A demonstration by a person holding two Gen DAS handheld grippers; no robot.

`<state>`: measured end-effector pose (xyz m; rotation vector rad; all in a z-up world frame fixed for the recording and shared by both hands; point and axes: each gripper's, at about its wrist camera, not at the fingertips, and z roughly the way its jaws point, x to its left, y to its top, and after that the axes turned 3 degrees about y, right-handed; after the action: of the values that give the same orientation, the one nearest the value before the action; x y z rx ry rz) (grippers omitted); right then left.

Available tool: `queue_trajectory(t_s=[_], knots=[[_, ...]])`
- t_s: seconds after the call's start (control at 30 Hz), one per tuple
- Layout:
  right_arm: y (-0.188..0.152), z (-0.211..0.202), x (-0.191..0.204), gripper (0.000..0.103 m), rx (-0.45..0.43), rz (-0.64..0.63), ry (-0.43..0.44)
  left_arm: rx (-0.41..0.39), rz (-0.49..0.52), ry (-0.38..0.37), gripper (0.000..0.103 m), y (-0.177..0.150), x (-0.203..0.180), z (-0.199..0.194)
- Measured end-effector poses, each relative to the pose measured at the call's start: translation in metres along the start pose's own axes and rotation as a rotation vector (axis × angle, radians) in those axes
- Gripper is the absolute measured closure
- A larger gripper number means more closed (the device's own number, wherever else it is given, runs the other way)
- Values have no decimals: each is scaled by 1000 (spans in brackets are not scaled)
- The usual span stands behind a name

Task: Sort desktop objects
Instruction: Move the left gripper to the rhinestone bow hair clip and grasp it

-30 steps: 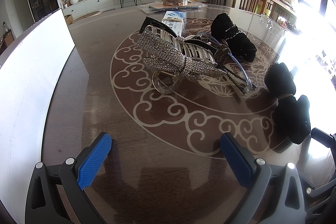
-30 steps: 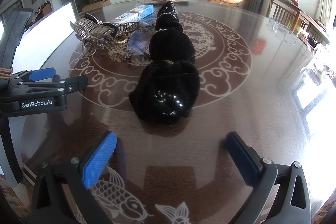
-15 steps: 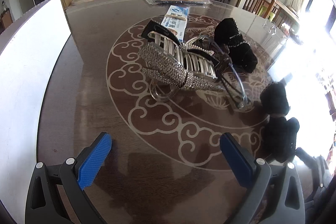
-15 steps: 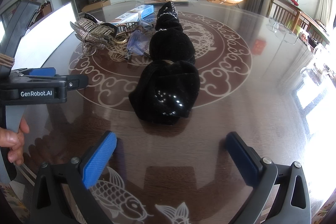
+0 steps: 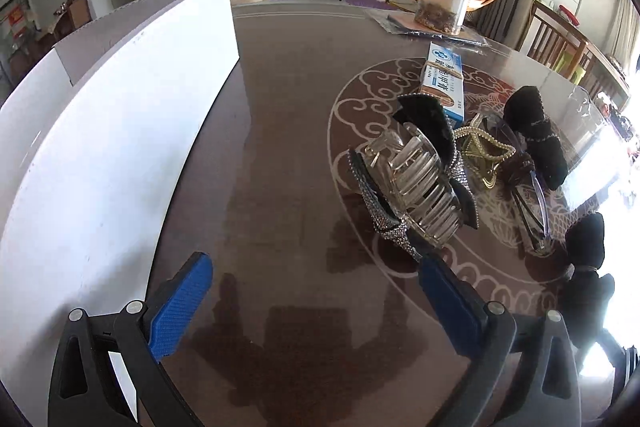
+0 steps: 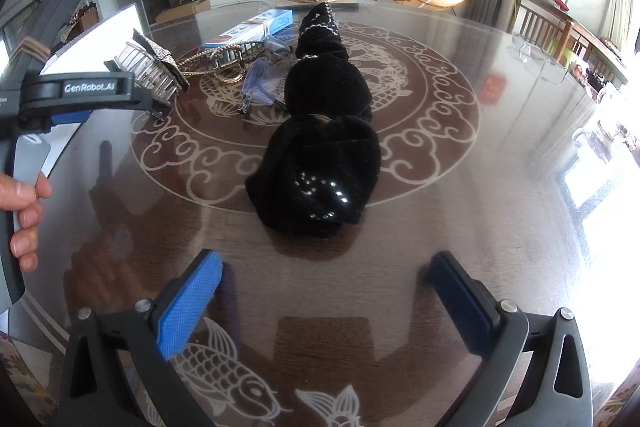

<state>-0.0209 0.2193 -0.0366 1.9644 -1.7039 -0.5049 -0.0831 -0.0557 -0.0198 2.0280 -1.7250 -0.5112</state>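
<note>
A rhinestone hair claw [image 5: 416,187] lies on the dark round table, just beyond the right finger of my open left gripper [image 5: 316,301]. Behind the claw are a gold star clip [image 5: 486,155], clear-framed glasses [image 5: 532,203] and a blue-and-white carton [image 5: 444,83]. A black velvet hair bow [image 6: 320,163] lies straight ahead of my open right gripper [image 6: 324,301], with a second black velvet piece [image 6: 320,31] beyond it. Nothing is between either pair of fingers. In the right wrist view the left gripper body [image 6: 80,95] is held by a hand [image 6: 24,211] at the left edge.
A tall white box [image 5: 100,155] stands along the table's left side, close to my left gripper. A clear jar [image 5: 444,3] sits at the far edge. Bare glass-covered tabletop [image 6: 500,207] lies to the right of the velvet bow. Chairs stand beyond the table at right.
My left gripper has swung left and risen, so the white box fills more of its view and the hair claw sits further right. The right gripper has not moved.
</note>
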Motion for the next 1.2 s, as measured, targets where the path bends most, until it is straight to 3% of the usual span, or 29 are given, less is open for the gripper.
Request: queue_trajectory(t_s=[0.1, 0.2, 0.27, 0.37, 0.43, 0.53, 0.63, 0.7, 0.87, 0.97, 1.2], knots=[[0, 0, 0, 0, 0, -1, -2, -33, 2, -94, 1, -11, 13, -11], [0, 0, 0, 0, 0, -2, -1, 3, -39, -223, 1, -7, 13, -6], [0, 0, 0, 0, 1, -2, -1, 9, -96, -258, 1, -1, 13, -9], [0, 0, 0, 0, 0, -1, -1, -127, -148, -245, 1, 17, 13, -38], [0, 0, 0, 0, 0, -2, -1, -202, -75, -195, 0, 33, 4, -51], [0, 0, 0, 0, 0, -2, -1, -163, 95, -122, 0, 56, -15, -33], [0, 0, 0, 0, 0, -2, -1, -83, 163, -88, 1, 56, -20, -6], [0, 0, 0, 0, 0, -2, -1, -38, 160, -94, 1, 48, -20, 5], [0, 0, 0, 0, 0, -2, -1, -68, 143, -79, 1, 21, -10, 0], [0, 0, 0, 0, 0, -2, -1, -16, 156, -74, 1, 12, -5, 8], [0, 0, 0, 0, 0, -2, -1, -13, 42, -90, 1, 20, 7, 18]])
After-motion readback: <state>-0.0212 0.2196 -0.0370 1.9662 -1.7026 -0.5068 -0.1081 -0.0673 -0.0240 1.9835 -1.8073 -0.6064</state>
